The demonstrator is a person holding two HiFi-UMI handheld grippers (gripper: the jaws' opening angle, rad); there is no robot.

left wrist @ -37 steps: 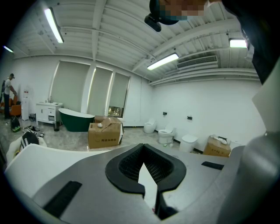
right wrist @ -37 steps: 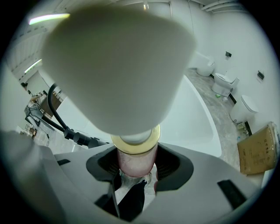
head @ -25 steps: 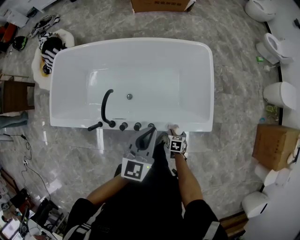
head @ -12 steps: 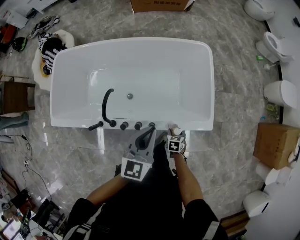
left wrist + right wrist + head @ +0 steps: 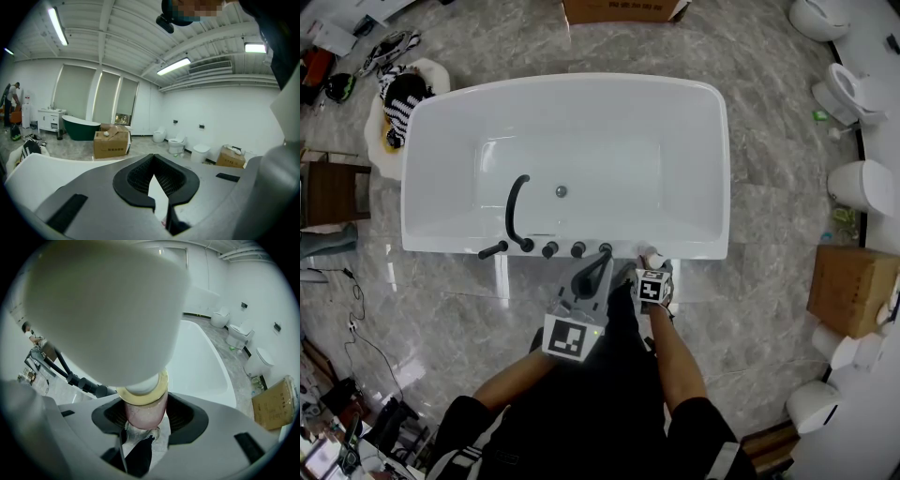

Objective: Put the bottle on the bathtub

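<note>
Right gripper (image 5: 143, 425) is clamped on the pink body of the bottle (image 5: 122, 329), whose long axis points back toward the camera, white cap nearest. From the head view, the bottle sits over the bathtub's near rim (image 5: 694, 251), just right of the knobs (image 5: 578, 250); contact cannot be told. Left gripper (image 5: 157, 187), jaws together and empty, hangs just beside.

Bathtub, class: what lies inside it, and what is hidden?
Inside the bathtub, only a drain shows, with the black tap arching over the basin. The right gripper hides whatever is under the bottle at the near rim.
</note>
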